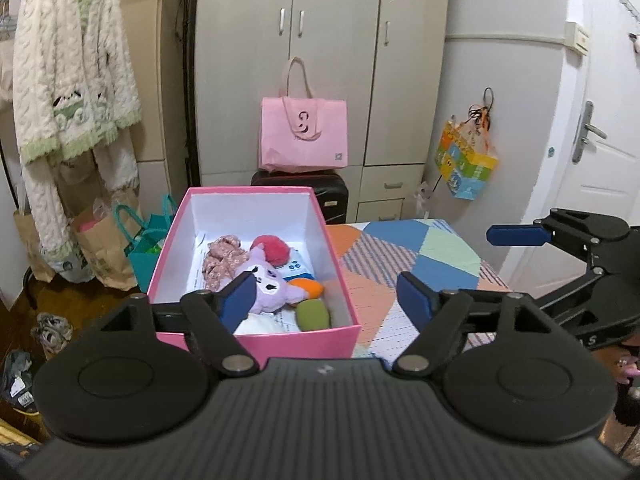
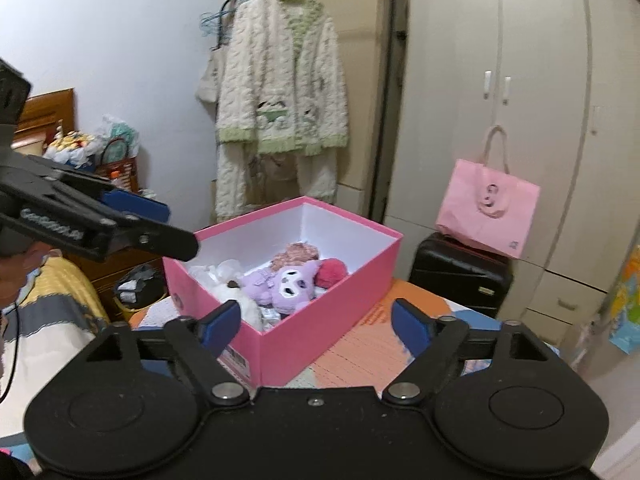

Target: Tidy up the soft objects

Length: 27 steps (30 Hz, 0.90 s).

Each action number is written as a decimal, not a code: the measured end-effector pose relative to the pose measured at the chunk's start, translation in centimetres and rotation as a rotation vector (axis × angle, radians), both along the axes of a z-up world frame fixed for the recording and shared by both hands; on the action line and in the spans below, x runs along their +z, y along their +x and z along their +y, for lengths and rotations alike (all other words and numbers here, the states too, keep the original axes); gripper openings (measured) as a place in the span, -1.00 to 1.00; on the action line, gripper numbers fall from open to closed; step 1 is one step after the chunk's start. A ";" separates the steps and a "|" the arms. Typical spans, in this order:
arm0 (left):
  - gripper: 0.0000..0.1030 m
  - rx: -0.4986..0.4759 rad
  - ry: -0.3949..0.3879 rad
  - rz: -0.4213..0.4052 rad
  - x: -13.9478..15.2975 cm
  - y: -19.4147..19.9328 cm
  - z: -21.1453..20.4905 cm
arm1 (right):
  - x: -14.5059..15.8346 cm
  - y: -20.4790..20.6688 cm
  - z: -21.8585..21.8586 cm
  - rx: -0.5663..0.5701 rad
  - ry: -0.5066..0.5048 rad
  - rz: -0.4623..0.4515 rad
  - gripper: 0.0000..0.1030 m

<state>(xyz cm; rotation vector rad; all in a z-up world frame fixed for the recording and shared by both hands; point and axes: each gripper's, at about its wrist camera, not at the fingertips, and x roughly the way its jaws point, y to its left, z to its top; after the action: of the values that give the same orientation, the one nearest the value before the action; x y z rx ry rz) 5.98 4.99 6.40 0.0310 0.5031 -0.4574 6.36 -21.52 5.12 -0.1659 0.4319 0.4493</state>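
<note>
A pink box (image 1: 256, 338) with a white inside stands on a patchwork tablecloth (image 1: 420, 256). In it lie a purple plush (image 1: 268, 284), a red pom-pom (image 1: 272, 249), a floral scrunchie (image 1: 222, 256), an orange piece (image 1: 310, 286), a green soft piece (image 1: 314, 315) and white fabric. My left gripper (image 1: 328, 300) hovers open just short of the box's near wall, with nothing between its blue pads. My right gripper (image 2: 318, 322) stands open and empty at a corner of the same box (image 2: 352, 276), where the purple plush (image 2: 286, 282) shows. Each gripper appears at the edge of the other's view.
A pink tote bag (image 1: 304, 136) sits on a black suitcase (image 1: 328, 196) before the wardrobe. A fleece robe (image 1: 68, 80) hangs at the left over paper bags (image 1: 108, 252) on the floor. A white door (image 1: 592, 140) and a hanging colourful bag (image 1: 466, 164) are to the right.
</note>
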 end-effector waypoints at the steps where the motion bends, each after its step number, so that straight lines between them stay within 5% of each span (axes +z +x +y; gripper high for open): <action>1: 0.60 -0.001 -0.004 -0.005 0.1 -0.3 0.0 | 0.0 -0.3 -0.2 -0.020 0.004 0.002 0.71; 6: 0.91 0.015 -0.018 0.009 0.0 -0.8 0.1 | 0.0 -0.9 -1.2 -0.125 0.024 0.041 1.00; 10: 0.93 0.093 0.029 0.019 -0.2 -0.6 -0.4 | 0.3 -1.1 -1.7 -0.230 0.006 0.103 1.00; 14: 0.94 0.218 0.061 0.030 -0.2 -0.9 -0.8 | 0.3 -1.6 -3.0 -0.275 0.094 0.137 1.00; 17: 0.94 0.174 0.045 -0.007 -0.2 -1.8 -0.6 | 0.0 -2.1 -3.7 -0.307 0.160 0.155 1.00; 20: 0.94 0.129 0.059 0.000 -0.6 -2.2 -0.8 | -0.4 -2.8 -3.8 -0.315 0.177 0.132 1.00; 27: 0.94 0.200 0.115 -0.057 -1.8 -3.2 -1.5 | -0.4 -4.6 -2.6 -0.344 0.102 0.013 1.00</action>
<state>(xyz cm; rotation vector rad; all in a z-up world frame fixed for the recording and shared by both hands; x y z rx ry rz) 2.83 3.49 4.64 0.1027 0.4706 -0.2309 1.79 -24.08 4.75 0.0115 0.4391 0.1342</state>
